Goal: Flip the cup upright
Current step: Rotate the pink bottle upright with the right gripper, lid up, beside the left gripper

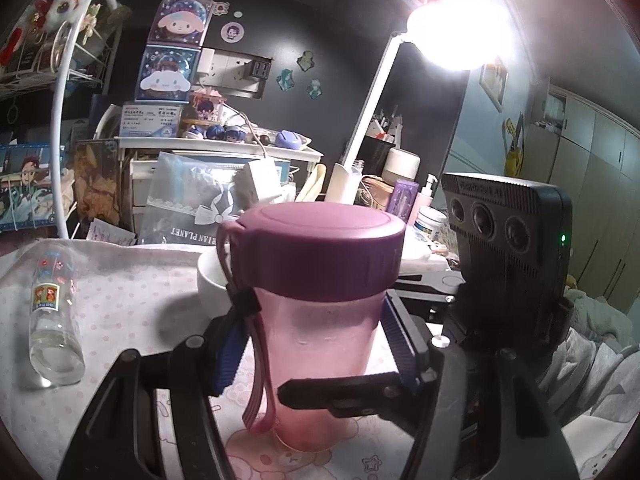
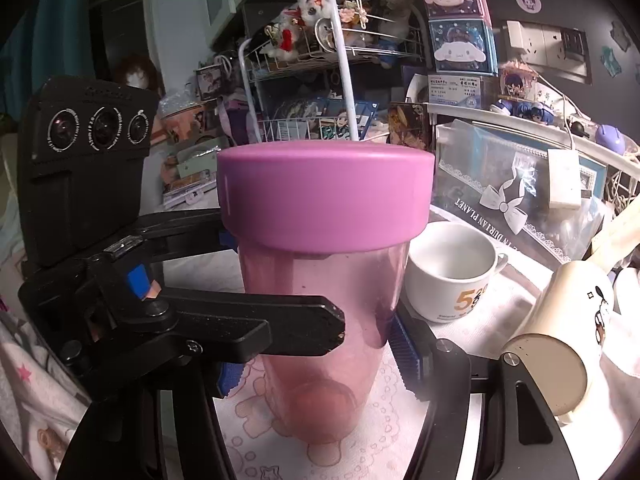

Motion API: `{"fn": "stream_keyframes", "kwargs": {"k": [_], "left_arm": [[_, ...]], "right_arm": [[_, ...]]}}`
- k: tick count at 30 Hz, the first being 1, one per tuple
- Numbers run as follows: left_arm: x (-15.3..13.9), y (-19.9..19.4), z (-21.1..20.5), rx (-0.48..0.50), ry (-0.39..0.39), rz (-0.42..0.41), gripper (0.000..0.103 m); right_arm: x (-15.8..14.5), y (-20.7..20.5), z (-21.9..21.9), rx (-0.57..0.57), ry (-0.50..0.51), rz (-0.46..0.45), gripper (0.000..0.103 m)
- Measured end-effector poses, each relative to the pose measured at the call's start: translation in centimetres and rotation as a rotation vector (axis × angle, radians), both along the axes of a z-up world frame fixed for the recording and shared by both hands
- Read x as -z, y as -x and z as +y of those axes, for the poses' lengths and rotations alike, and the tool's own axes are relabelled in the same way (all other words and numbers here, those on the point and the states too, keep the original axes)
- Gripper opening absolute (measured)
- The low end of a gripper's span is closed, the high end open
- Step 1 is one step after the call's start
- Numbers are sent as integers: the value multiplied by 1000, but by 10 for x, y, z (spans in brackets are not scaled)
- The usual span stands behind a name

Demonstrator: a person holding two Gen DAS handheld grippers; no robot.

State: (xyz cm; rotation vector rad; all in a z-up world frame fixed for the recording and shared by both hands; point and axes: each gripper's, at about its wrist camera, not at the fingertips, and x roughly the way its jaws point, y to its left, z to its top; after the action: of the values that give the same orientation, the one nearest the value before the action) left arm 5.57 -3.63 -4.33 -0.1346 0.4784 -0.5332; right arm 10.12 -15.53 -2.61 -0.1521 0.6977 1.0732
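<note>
So the pink cup [image 1: 320, 344] stood upright on the cloth [image 1: 132, 292], purple lid on top.
Both the left gripper [image 1: 316, 340] and right gripper [image 2: 316, 356] looked pinched on its body, though contact wasn't totally clear; white mug [image 2: 452, 276] sat at 2 o'clock.

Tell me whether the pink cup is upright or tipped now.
Upright. The pink cup stands with its purple lid on top and its base on the cloth, gripped between both grippers' fingers.

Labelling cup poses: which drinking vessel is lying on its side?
The cream mug, at right, base facing the camera. The pink tumbler and white cup stand upright.
</note>
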Motion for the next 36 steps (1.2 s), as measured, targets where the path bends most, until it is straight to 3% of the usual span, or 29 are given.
{"fn": "stream_keyframes", "kwargs": {"k": [8,12,19,26,29,34,36], "left_arm": [[-2,7,-4,24,-2,-12,61],[-3,2,-5,12,5,-5,61],[-2,8,-16,43,-54,-25,61],[-7,8,-16,50,-28,3,65],[-8,10,-18,46,-43,9,66],[-14,15,-19,17,-52,-14,86],[-19,18,-18,11,-48,-21,87]], "right_arm": [[-1,14,-7,12,8,-38,57],[0,16,-8,45,3,-104,57],[2,16,-15,39,-6,-77,57],[2,19,-22,47,-5,-53,59],[0,20,-25,63,-18,-53,68],[-4,22,-30,75,-37,-45,76],[-6,25,-31,85,-27,-60,78]]}}
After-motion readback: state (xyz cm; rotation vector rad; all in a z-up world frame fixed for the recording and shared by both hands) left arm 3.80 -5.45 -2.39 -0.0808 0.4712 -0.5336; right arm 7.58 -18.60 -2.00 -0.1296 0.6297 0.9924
